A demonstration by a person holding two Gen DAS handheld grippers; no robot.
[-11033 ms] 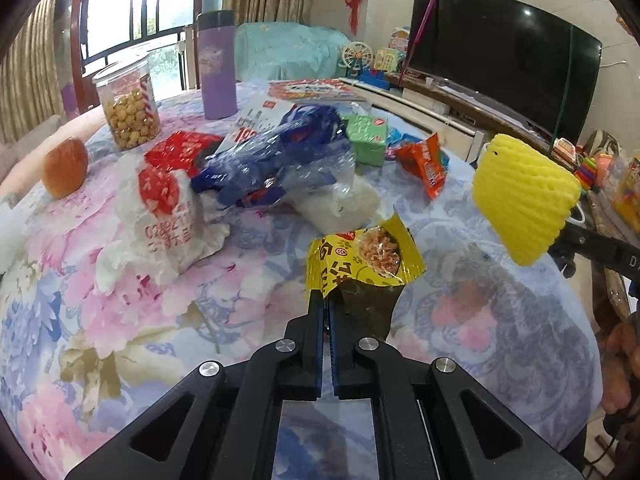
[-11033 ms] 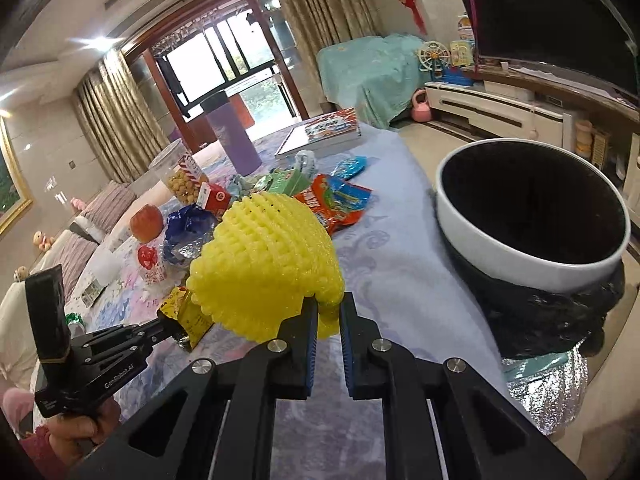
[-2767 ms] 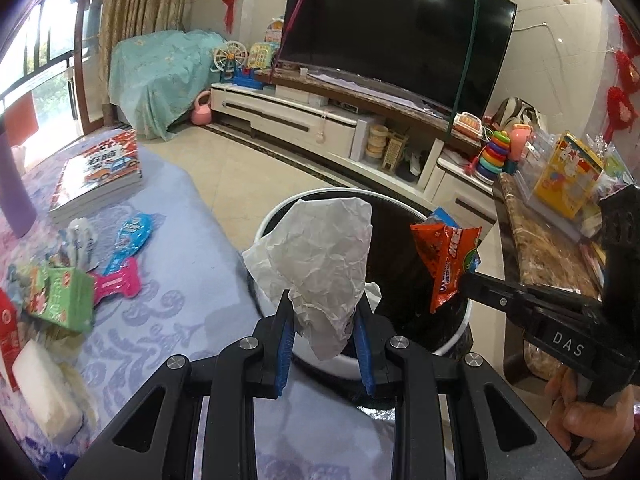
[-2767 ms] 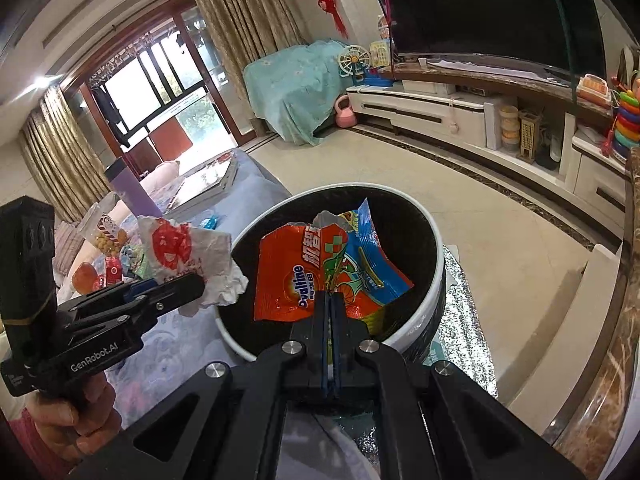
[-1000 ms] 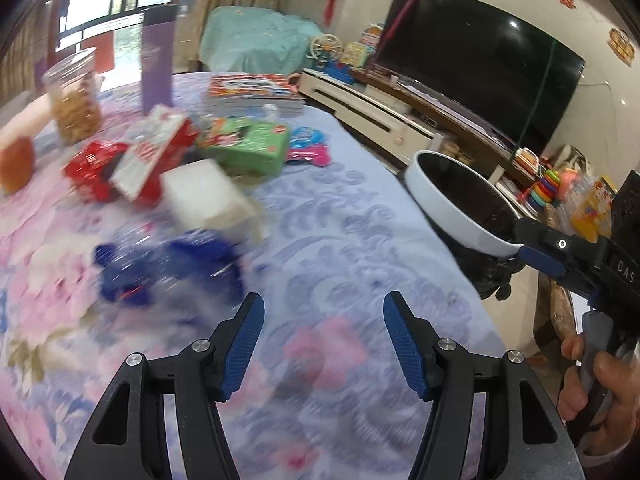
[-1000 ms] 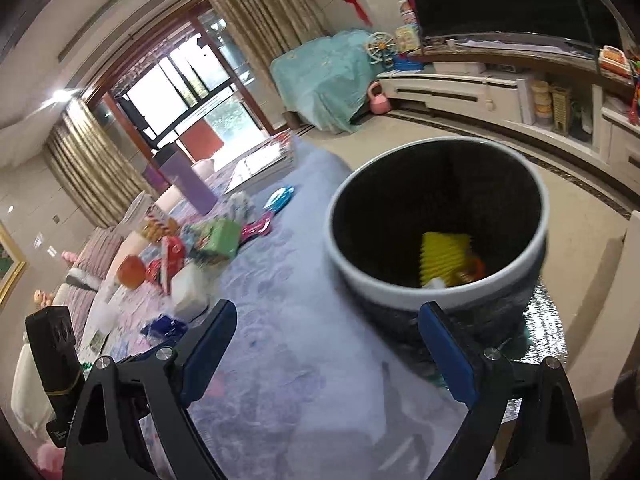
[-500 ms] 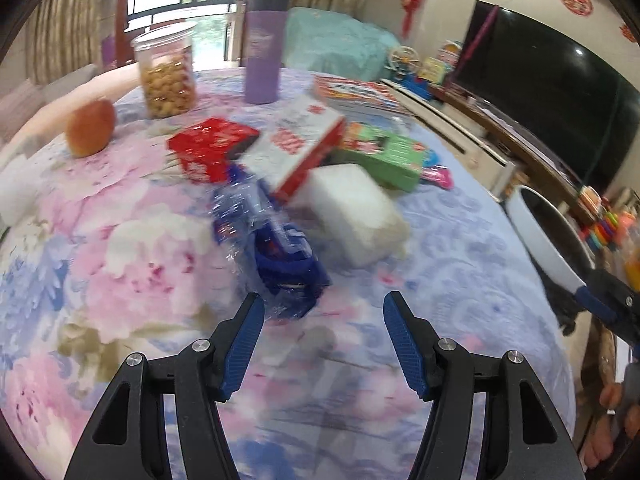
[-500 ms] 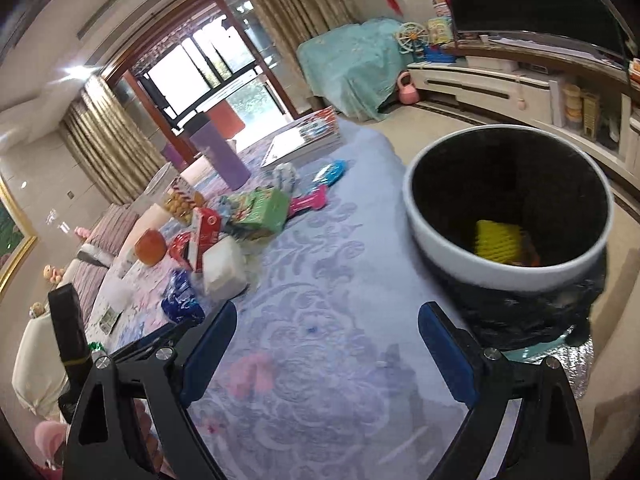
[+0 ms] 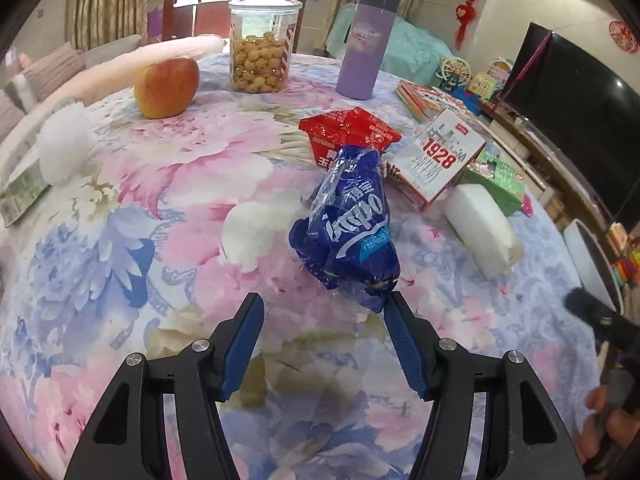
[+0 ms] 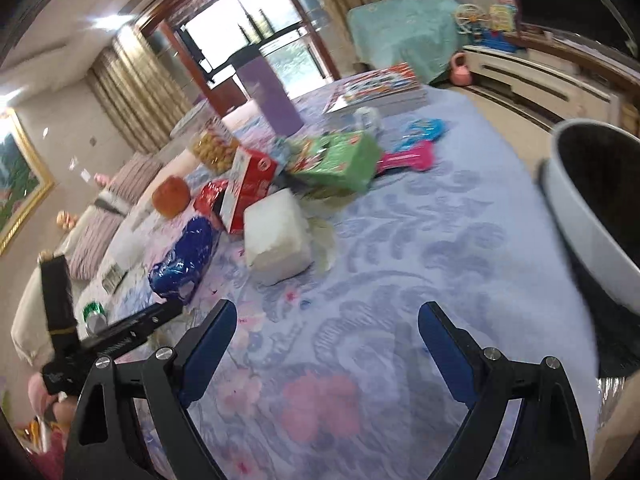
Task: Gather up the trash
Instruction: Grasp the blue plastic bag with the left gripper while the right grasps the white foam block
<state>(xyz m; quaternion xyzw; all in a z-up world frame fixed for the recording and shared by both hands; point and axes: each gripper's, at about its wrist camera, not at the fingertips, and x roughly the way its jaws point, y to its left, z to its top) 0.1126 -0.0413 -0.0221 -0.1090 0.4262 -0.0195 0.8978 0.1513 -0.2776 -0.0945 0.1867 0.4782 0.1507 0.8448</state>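
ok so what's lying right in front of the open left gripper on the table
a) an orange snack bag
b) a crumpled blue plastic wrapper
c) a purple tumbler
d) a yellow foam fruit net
b: in the left wrist view the crumpled blue plastic wrapper lies on the floral tablecloth just ahead of the left gripper, whose jaws stand wide apart, its near end almost at the gripper's fingertips.
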